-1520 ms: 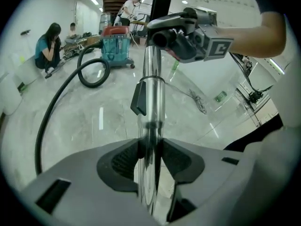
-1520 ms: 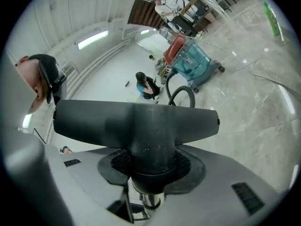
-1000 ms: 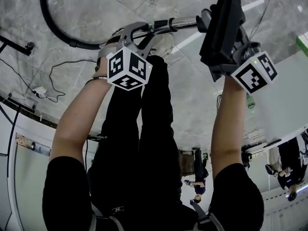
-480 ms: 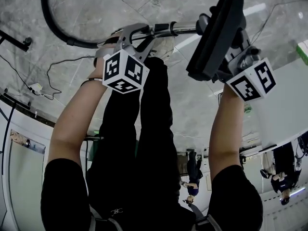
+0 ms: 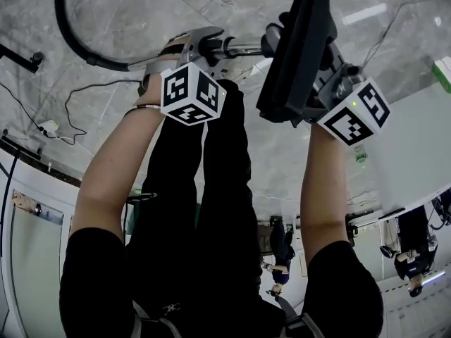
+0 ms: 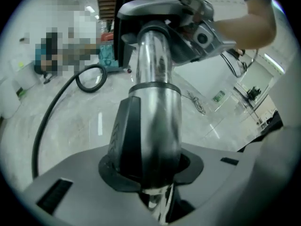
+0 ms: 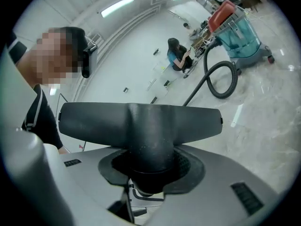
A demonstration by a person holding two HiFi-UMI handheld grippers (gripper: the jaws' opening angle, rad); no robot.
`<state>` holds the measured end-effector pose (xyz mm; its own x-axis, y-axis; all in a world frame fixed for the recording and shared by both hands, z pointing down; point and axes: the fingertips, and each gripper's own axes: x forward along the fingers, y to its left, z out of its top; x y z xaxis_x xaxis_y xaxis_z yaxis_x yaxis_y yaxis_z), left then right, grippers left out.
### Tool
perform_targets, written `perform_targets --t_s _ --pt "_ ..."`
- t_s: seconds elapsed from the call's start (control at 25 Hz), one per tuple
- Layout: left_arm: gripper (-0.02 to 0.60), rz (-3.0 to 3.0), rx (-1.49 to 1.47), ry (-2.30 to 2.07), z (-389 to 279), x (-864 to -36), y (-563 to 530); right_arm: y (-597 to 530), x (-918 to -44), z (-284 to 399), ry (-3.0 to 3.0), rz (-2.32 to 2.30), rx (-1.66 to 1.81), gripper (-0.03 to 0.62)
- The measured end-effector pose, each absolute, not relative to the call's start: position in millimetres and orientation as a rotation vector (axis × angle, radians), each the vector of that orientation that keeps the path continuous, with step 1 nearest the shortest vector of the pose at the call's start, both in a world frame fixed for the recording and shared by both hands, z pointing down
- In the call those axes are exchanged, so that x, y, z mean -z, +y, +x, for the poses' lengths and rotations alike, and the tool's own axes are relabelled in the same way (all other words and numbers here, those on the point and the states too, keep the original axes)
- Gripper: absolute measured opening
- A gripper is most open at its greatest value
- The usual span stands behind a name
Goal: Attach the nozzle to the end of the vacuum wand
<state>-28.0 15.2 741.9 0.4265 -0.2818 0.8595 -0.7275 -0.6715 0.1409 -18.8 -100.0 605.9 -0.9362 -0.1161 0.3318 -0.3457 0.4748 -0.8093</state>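
My left gripper (image 5: 199,48) is shut on the shiny metal vacuum wand (image 5: 244,48), and its jaws have just been closing a little further on the tube. In the left gripper view the wand (image 6: 155,84) runs up from that gripper (image 6: 150,175) towards the nozzle. My right gripper (image 5: 323,72) is shut on the neck of the wide black floor nozzle (image 5: 296,48). The right gripper view shows the nozzle (image 7: 141,119) as a T-shaped bar standing out of the gripper (image 7: 148,175). Nozzle neck and wand end meet; the joint itself is hidden.
A black hose (image 5: 74,37) curves from the wand's handle across the marble floor. The teal vacuum canister (image 7: 237,32) stands far off with its hose (image 7: 221,81) coiled. Thin cables (image 5: 67,108) lie at the left. A person (image 7: 178,53) crouches in the distance.
The right gripper has carried the nozzle left, towards the left gripper, and less bare tube shows between them. The left gripper has stayed roughly in place.
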Motion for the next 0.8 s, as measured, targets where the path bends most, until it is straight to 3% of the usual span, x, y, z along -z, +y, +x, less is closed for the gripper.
perform_targets --t_s 0.4,0.68,0.8 --pt "0.13 2.221 -1.082 -0.747 -36 -722 33 -79 -579 -36 -2.732 0.172 -1.503 0.164" --pt "0.132 2.176 -1.067 -0.79 -25 -716 17 -109 -592 -11 -2.459 0.896 -1.542 0.163" --pt "0.13 2.227 -1.005 -0.663 -12 -708 26 -102 -588 -8 -2.343 0.88 -1.519 0.158"
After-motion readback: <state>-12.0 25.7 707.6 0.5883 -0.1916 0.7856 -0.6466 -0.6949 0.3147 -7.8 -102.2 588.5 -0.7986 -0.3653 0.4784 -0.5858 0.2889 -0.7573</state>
